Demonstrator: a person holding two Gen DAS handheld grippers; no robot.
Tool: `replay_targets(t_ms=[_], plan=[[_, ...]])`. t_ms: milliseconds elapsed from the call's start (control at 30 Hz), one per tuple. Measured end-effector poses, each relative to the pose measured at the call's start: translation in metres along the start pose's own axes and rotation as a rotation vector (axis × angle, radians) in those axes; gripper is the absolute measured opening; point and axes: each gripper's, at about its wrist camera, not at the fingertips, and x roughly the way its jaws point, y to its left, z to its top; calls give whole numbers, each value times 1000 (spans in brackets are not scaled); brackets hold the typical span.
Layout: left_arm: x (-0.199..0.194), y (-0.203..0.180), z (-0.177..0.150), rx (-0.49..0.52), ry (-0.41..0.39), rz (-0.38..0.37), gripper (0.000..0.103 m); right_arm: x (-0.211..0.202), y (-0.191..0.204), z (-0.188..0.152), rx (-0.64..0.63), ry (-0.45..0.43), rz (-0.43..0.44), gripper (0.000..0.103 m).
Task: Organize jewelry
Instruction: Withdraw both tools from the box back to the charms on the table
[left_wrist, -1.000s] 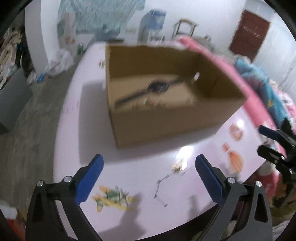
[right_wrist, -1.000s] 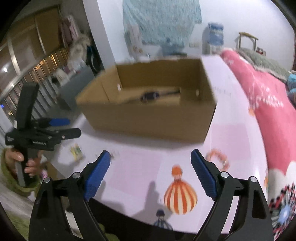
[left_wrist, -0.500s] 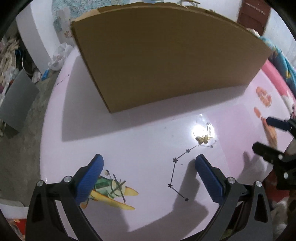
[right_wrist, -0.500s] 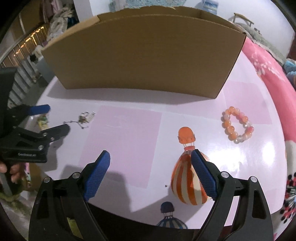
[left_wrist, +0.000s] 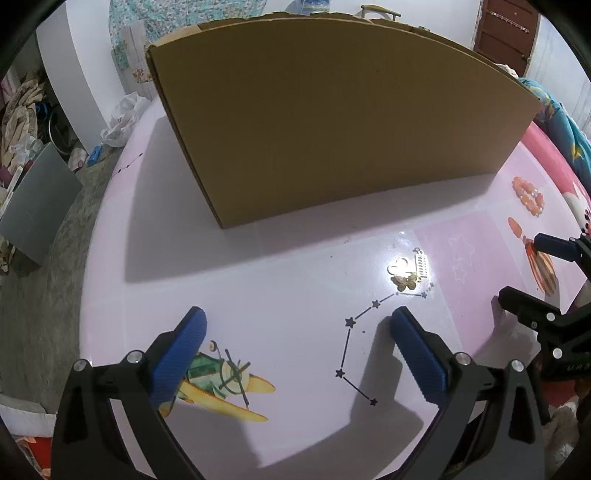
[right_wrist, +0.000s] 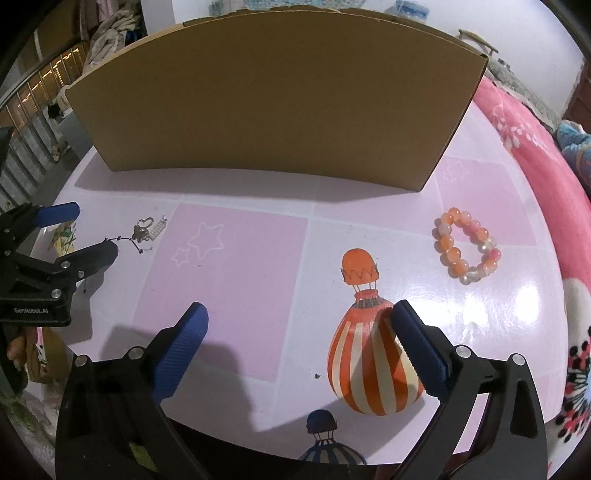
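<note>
Beaded bracelet (right_wrist: 466, 246): a closed ring of glossy orange and pink beads

A cardboard box (right_wrist: 273, 96) stands on the table (right_wrist: 236, 258), at its far side, and its near wall hides whatever is inside. In front of the box's left end lies a small cluster of charms (right_wrist: 147, 229); in front of its right end, well apart from the charms, lies a bead bracelet (right_wrist: 466, 245). The left gripper (left_wrist: 295, 343) hangs over the table's near left part, the charms just ahead of its right finger. The right gripper (right_wrist: 299, 332) hangs over the near middle, the bracelet ahead and to its right. A blanket (right_wrist: 535, 147) lies right of the table.
</note>
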Motion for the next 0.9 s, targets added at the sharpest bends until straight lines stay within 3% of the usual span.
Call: replay_targets(t_ms=[733,900], plan=[[-2,6,-1,18,-17,-4,98,-8,3,-9,-6,-10,-2,95],[-20,9,1,-8,-119,-78,97,-8,3,-8,-3,-9,-2,95]])
